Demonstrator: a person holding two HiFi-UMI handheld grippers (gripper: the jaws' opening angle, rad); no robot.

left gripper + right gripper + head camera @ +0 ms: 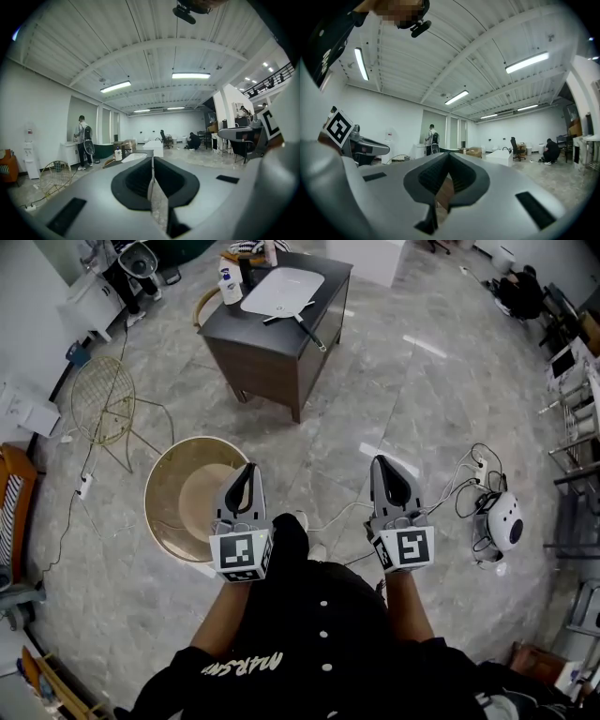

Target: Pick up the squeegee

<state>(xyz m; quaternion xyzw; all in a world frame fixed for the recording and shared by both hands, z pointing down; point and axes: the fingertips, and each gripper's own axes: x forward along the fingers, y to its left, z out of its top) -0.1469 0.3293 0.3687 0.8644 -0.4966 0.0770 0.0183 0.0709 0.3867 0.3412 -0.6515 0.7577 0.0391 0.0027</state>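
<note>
While the person stands well back on the grey stone floor, the squeegee lies on the near edge of a dark cabinet far ahead, touching a white basin, its black handle angled toward the corner. The left gripper has its jaws pressed together with nothing between them, above a round tan tub. The right gripper is likewise closed and empty, well apart from the cabinet.
</note>
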